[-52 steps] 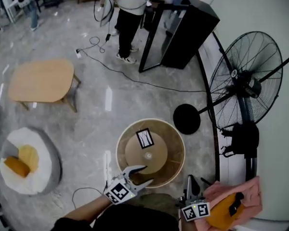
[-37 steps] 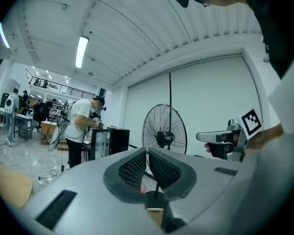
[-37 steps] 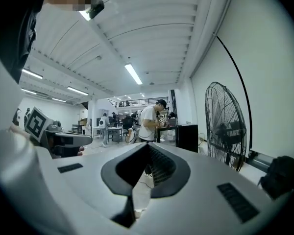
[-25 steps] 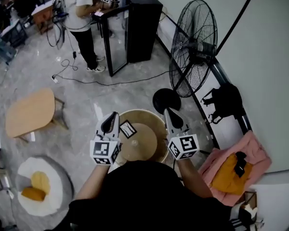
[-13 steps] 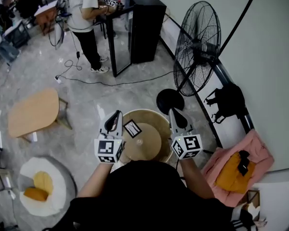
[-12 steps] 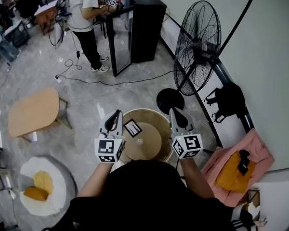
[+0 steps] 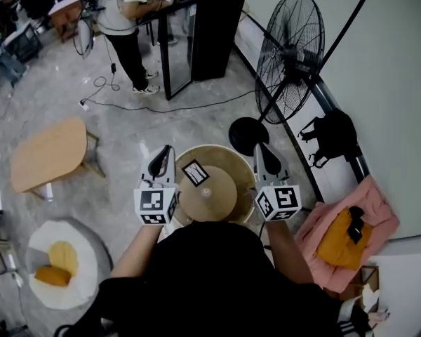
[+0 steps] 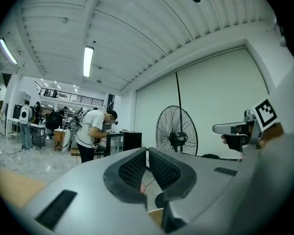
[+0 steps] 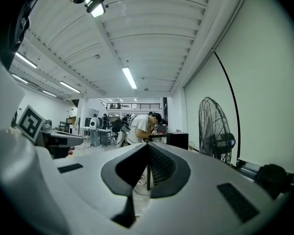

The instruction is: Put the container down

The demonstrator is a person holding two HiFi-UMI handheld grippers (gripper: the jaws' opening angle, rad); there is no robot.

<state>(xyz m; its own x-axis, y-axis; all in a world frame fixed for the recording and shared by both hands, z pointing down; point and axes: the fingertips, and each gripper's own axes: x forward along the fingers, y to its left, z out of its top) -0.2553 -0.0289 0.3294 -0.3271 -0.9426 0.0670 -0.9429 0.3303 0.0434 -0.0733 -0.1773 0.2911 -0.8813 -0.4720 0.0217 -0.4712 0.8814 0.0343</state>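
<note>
**Now: both grippers shut and empty, container on the floor**

From the head view I see the round wooden container (image 7: 230, 161) standing on the grey floor (image 7: 161, 118) right in front of the person, with a paler disc (image 7: 208, 195) lying inside it and a black-and-white marker tag (image 7: 195, 173) on that disc. The left gripper (image 7: 165, 152) is at the container's left side and the right gripper (image 7: 260, 149) at its right, both pointing forward. In the left gripper view the fingers (image 8: 132, 169) are pressed together with nothing between them. The right gripper view shows the same: fingers (image 9: 160, 166) together and empty. Neither gripper holds the container. A big pedestal fan (image 7: 292, 48) stands just beyond it, its round base (image 7: 248, 135) near the rim. A pink cloth (image 7: 337, 216) lies off to the right.
</note>
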